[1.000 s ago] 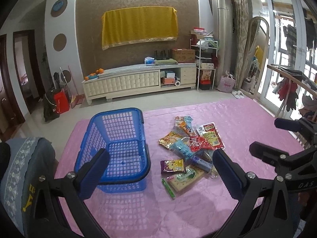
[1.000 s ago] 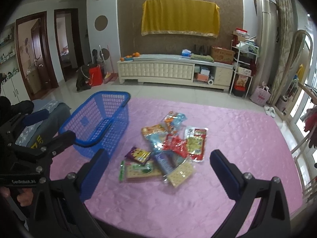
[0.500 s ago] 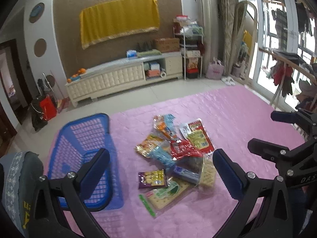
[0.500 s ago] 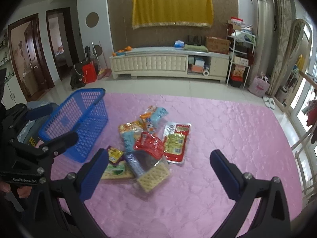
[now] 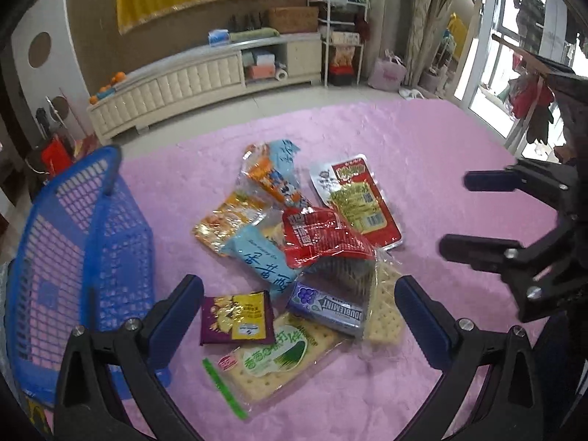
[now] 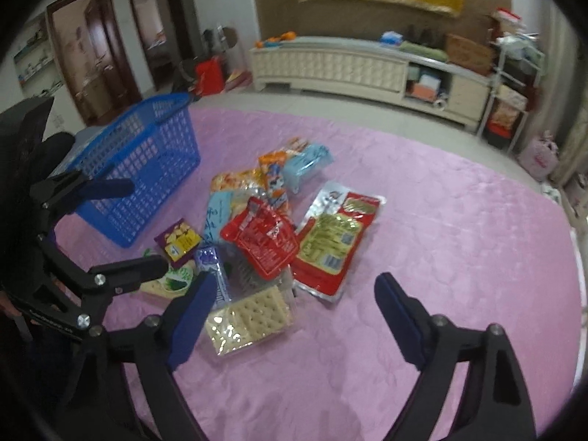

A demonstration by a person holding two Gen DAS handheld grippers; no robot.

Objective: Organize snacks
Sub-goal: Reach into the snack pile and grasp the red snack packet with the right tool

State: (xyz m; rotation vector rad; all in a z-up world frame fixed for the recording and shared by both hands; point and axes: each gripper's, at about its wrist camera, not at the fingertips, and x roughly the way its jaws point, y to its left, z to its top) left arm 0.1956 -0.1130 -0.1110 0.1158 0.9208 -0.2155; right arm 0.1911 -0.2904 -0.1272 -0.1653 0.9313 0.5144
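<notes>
Pink quilted cloth (image 5: 422, 139) covers the tabletop, with a living room behind. Snack packets (image 5: 305, 242) lie heaped at its middle, beside a blue basket (image 5: 73, 257) on their left. The left gripper (image 5: 299, 307) hangs over the near packets, fingers spread, nothing between them. The right gripper (image 6: 296, 310) has a cracker pack (image 6: 250, 319) between its closing fingers, not yet pinched.

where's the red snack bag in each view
Left wrist: red snack bag at the pile's middle, right of the blue basket.
Right wrist: it lies mid-pile, lower right of the basket.
Shared landmark: the basket.
</notes>
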